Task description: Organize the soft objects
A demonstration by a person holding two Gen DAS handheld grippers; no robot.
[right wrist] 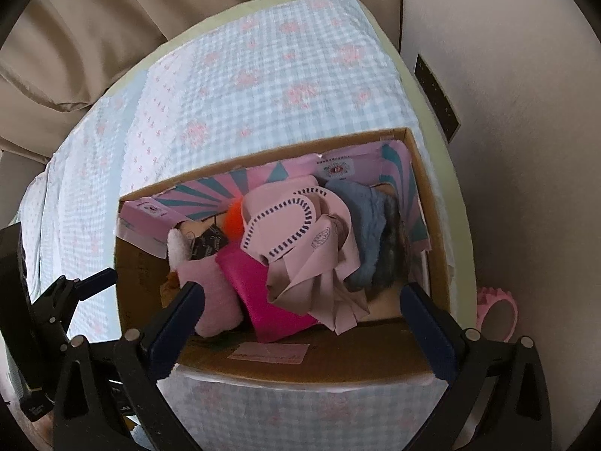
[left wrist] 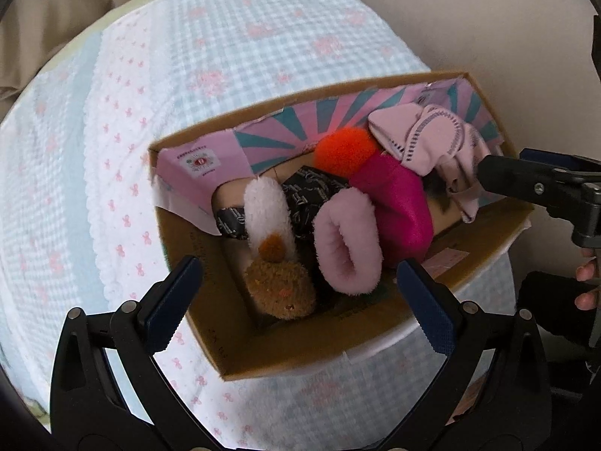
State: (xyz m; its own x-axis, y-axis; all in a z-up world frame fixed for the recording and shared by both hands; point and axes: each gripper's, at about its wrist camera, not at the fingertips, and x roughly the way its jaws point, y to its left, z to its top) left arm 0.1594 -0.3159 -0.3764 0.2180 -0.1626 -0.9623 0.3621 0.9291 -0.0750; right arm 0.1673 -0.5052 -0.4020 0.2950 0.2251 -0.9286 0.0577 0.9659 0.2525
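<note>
A cardboard box (left wrist: 225, 338) (right wrist: 142, 263) sits on the bed, holding soft things: a brown and white plush (left wrist: 278, 289), a pale pink fluffy slipper (left wrist: 347, 240) (right wrist: 210, 297), a magenta pouch (left wrist: 398, 206) (right wrist: 259, 293), an orange pompom (left wrist: 343, 150), a pale pink stitched cloth (left wrist: 432, 139) (right wrist: 300, 248) and a blue-grey furry item (right wrist: 372, 236). My left gripper (left wrist: 300, 293) is open and empty above the box's near left end. My right gripper (right wrist: 304, 308) is open and empty above the box's near edge; its fingers (left wrist: 503, 173) show by the pink cloth.
The bed is covered by a light blue checked quilt (left wrist: 244, 37) (right wrist: 281, 67) with pink patterns. A beige wall (right wrist: 507, 112) runs along the right. A pink ring-shaped object (right wrist: 496, 308) lies on the floor at the right. Beige curtains (right wrist: 112, 18) hang behind.
</note>
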